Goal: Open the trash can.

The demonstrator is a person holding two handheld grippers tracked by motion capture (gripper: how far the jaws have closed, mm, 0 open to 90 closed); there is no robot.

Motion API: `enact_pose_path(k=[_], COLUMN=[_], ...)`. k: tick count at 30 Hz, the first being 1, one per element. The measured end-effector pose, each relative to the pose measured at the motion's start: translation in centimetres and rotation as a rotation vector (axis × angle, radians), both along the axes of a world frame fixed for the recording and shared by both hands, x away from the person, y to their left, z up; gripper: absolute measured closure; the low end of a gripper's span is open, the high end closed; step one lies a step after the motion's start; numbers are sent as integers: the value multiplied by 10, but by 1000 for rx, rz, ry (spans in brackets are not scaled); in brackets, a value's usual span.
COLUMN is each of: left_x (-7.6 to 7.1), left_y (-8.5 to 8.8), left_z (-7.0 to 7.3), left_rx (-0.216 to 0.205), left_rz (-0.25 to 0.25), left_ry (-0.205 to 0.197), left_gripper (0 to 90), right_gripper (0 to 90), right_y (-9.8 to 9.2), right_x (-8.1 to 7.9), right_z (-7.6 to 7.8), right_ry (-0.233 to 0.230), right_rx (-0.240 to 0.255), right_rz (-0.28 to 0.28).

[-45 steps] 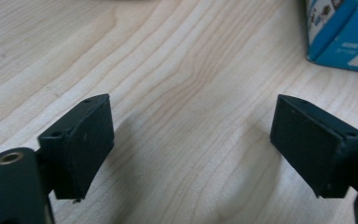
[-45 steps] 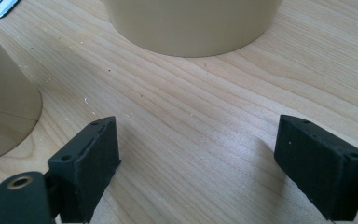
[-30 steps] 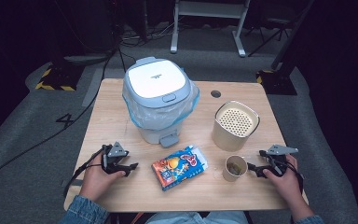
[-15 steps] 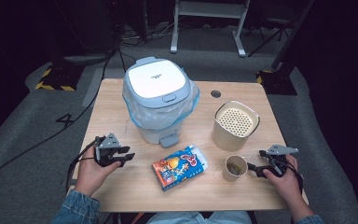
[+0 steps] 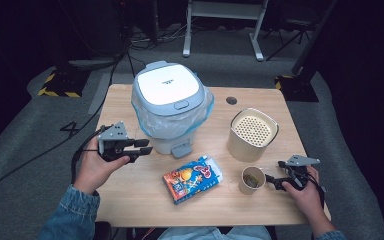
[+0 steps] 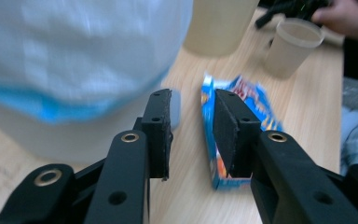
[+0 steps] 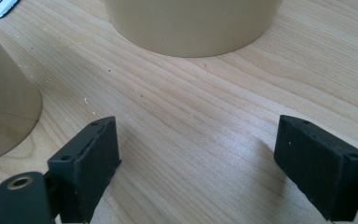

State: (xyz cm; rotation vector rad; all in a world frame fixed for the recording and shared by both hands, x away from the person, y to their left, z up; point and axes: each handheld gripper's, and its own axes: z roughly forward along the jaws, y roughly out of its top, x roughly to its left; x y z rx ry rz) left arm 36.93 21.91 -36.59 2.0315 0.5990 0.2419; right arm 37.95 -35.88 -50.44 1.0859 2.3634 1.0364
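From the high view, a person sits at a light wooden bench (image 5: 240,210), forearms entering from the bottom edge. The left hand-held gripper (image 5: 142,146) is lifted off the bench beside a white lidded bin (image 5: 170,95) lined with a clear, blue-edged plastic bag (image 5: 202,112); its jaws point toward the bin's base and stand slightly apart, holding nothing. A colourful snack packet (image 5: 192,179) lies flat near the front middle of the bench. To its right stands a small paper cup (image 5: 251,180), with a taller beige canister (image 5: 252,134) with a perforated top just behind it. The right hand-held gripper (image 5: 274,183) rests low at the bench's right front, its tips just beside the cup.

In the left gripper view, the left hand-held gripper (image 6: 191,133) shows its two black jaws parted by a narrow gap, empty. Beyond them lies the snack packet (image 6: 256,105), with the bagged bin (image 6: 79,60) blurred at left, and the paper cup (image 6: 291,46) and canister (image 6: 219,23) farther off.

In the right gripper view, the right hand-held gripper (image 7: 196,154) has its jaws spread wide over bare bench (image 7: 205,116), gripping nothing. The paper cup (image 7: 4,102) stands at the left edge and the canister (image 7: 191,25) sits ahead.
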Motion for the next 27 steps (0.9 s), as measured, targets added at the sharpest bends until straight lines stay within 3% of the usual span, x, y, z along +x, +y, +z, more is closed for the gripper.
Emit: enact_pose_path(k=[12,16,27], left_x=[15,20,39], left_y=[-12,-16,-36], left_z=[40,54,80], left_rx=[-68,-96,-96], left_rz=[-58,-76,-61], left_ry=[-71,-87,-133], left_gripper=[734,805,899], right_gripper=[147,148,148], right_y=[0,0,0], right_x=[-1,-1,-1], right_z=[0,0,0], right_ry=[-3,-3,-3], right_rx=[-1,-1,0], right_rz=[-2,-3,-3])
